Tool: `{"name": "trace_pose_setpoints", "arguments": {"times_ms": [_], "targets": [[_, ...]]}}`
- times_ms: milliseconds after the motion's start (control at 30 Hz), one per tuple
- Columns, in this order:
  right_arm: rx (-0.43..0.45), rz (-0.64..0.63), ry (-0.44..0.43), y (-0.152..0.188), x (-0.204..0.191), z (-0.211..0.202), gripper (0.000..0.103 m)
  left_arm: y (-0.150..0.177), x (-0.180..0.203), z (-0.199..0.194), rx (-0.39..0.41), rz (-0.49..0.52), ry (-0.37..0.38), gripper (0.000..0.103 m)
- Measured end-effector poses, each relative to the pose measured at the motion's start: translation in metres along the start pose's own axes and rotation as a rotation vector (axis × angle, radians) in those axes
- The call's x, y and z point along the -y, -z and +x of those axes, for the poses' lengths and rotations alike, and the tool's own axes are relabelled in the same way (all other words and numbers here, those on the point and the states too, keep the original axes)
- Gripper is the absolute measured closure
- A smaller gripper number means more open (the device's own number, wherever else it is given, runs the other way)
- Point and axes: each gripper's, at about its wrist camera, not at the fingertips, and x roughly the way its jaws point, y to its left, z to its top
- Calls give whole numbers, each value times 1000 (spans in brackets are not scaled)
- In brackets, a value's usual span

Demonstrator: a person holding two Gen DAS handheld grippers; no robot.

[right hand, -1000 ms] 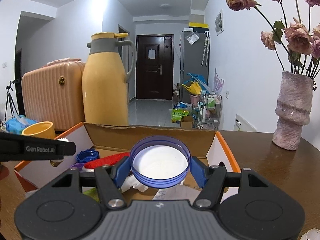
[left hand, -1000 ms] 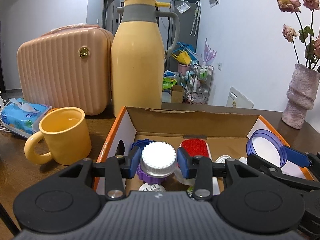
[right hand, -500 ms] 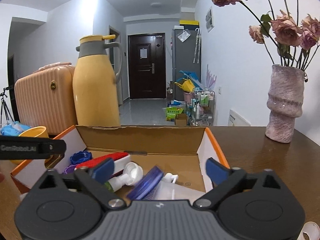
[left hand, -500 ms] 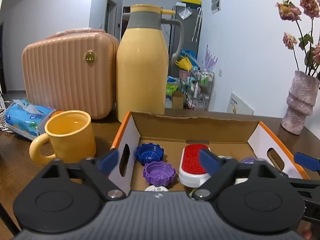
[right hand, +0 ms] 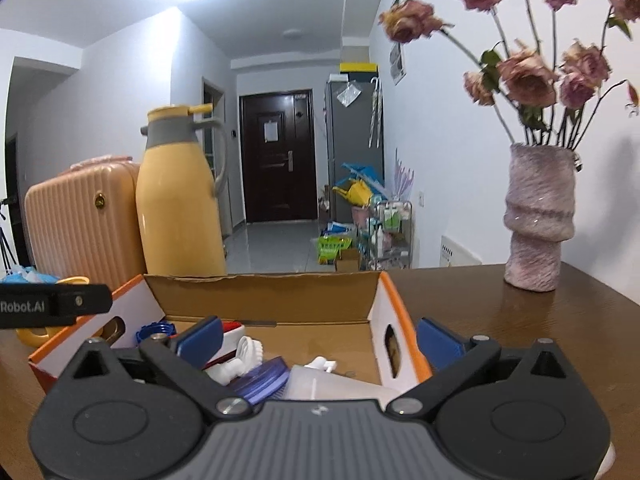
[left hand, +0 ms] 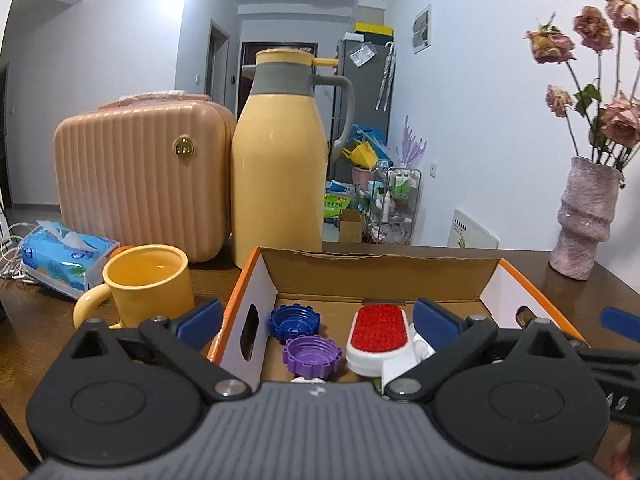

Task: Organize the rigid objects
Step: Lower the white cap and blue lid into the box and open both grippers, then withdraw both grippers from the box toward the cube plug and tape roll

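Since a second ago both loads have gone: the white ribbed cap that sat between the left tongs is no longer there, and the blue-rimmed lid once held by the right tongs now lies tilted in the cardboard box, leaning among a white pump top and a clear container. Both pairs of tongs have just been opening and now stand spread wide with nothing between the pads, and both views sit a little further back from the box. Inside, on the left half: blue cap, purple cap, red-faced brush, side by side and partly touching (only a sliver of white shows below the purple cap; whether that is the dropped cap, cannot tell). Box rests on the desk, with a yellow mug just beside its left wall. Risks, as judgement: the lid rests on edge, so a nudge to the box could send it sliding under other items; a left-hand swing outward could clip the mug; a wide right-hand sweep could reach the vase, top-heavy with dried flowers. Spread tongs also catch a box wall more readily on re-entry.
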Motion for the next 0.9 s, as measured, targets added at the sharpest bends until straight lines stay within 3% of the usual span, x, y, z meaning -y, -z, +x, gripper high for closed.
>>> {"name": "trace_pose_setpoints", "arguments": {"times_ms": [367, 900], "targets": [[42, -11, 8, 12, 15, -56, 0, 24, -1, -42, 6, 33, 43, 0], [13, -15, 41, 44, 40, -132, 0, 63, 11, -91, -76, 106, 159, 0]]}}
